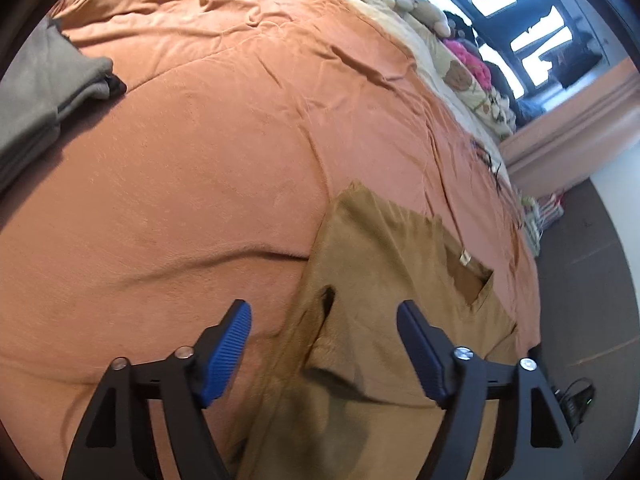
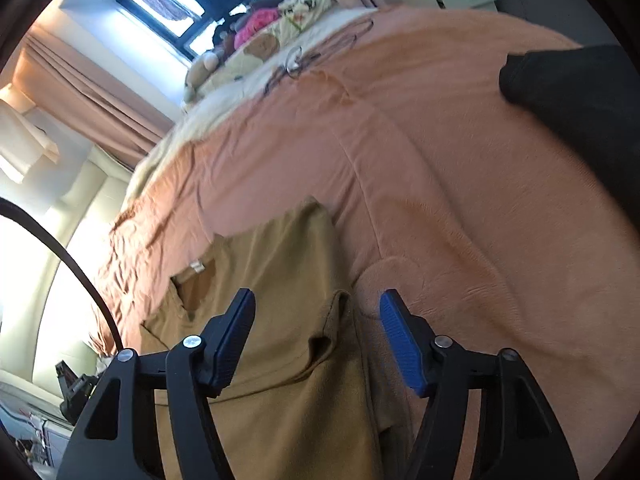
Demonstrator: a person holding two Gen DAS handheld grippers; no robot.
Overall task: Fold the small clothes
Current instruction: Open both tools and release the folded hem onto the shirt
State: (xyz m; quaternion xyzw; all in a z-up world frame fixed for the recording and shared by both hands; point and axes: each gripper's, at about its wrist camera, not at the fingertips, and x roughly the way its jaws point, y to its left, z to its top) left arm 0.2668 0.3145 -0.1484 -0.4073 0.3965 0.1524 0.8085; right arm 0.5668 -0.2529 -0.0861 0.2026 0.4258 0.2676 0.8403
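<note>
Mustard-brown cotton T-shirt [image 1: 384, 280] lies partly folded on a wide orange fleece blanket [image 1: 200, 160] that covers the bed, and serves here as the landmark for everything else. Its V-shaped neckline with a small pale label faces up, and one side panel is turned over the body so that a sleeve edge forms a loose flap along the fold. Directly above the shirt's lower half hangs the left gripper [image 1: 324, 344], a black frame with ribbed blue pads; its jaws stand wide apart with nothing pinched between them, the shirt's folded edge lying below the gap and neither pad pressing on it. The right gripper [image 2: 318, 334], of the same make, sits over the shirt's opposite long edge; its jaws are likewise parted and hold nothing, one pad over the cloth and the other over bare blanket just beside the shirt. Well away from the shirt, toward the far left of the blanket in the left wrist view, rests a folded grey garment stack [image 1: 44, 92]. In the right wrist view a black cloth [image 2: 580, 108] lies well apart from the shirt at the blanket's right edge. Beyond the shirt's collar end, soft toys [image 2: 256, 24] crowd beneath a bright window [image 2: 168, 20].
</note>
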